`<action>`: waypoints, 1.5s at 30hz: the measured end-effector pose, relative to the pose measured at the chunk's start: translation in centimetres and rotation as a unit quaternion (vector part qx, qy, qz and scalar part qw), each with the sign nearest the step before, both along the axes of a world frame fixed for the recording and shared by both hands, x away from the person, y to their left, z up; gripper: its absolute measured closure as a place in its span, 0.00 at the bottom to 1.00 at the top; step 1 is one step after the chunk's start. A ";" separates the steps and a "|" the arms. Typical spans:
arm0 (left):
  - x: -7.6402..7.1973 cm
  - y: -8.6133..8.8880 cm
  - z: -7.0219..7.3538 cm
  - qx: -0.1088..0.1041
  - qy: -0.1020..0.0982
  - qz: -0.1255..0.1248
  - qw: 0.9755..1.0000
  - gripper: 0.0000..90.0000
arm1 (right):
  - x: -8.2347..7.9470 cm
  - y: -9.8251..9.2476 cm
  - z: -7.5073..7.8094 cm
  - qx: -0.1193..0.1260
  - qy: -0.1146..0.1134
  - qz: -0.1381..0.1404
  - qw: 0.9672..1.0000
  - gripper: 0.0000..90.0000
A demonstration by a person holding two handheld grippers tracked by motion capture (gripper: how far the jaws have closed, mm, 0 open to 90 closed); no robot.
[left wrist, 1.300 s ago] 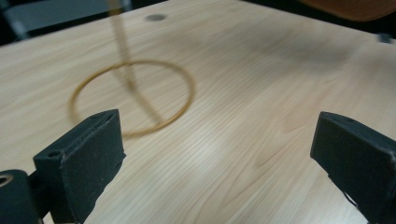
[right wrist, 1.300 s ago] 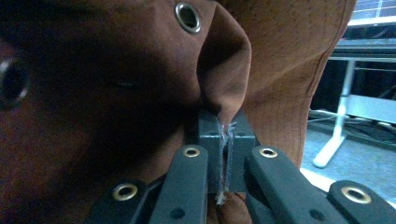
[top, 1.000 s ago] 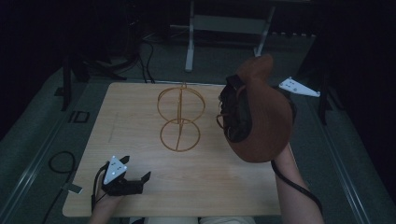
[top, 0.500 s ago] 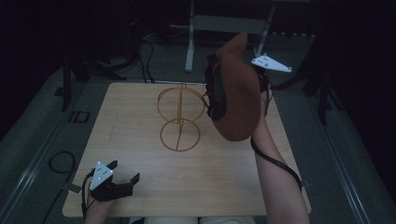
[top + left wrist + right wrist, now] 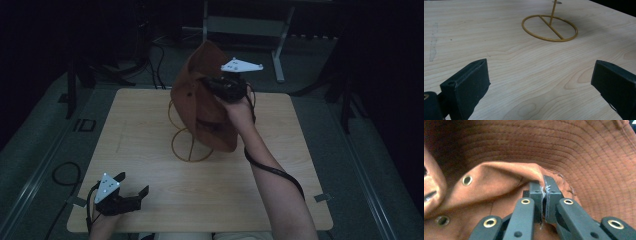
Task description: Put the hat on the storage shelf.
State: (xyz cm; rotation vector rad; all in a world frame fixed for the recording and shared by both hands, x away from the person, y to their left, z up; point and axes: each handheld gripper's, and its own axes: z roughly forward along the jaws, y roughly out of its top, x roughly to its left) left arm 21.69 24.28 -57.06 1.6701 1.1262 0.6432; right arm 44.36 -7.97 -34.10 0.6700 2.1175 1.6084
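Two grippers, one job: my right gripper (image 5: 212,86) carries the hat (image 5: 200,102) over the far half of the table (image 5: 150,115), in front of the stand (image 5: 190,145). Its jaws are pressed together on a fold of brown cloth; in the right gripper view the fabric edge (image 5: 544,187) is nipped between the pads, with frayed threads poking out. I judge a pinch at the cloth edge lets the hat hang open below my hand, so its hollow can drop over the stand's top ring. Hat hangs tilted, its lower edge above the stand's base ring (image 5: 549,27), hiding most of the upright. My left gripper (image 5: 131,196) waits at the near left corner, jaws spread, nothing between them, well apart from the stand. Whether hat touches wire: cannot tell.
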 end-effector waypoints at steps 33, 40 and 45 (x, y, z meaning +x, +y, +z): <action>0.1 -0.1 -0.6 -0.003 0.008 -0.009 1.000 0.02 | -0.4 2.6 -1.7 -0.035 0.006 0.043 0.998 0.19; 0.1 -0.1 -0.6 -0.004 0.008 -0.007 1.000 0.02 | -1.5 0.2 -2.0 -0.035 0.002 0.034 0.999 0.18; 0.2 -0.1 -0.7 -0.002 0.009 -0.006 1.000 0.02 | -2.6 -1.8 -2.7 -0.028 0.000 0.036 0.999 0.18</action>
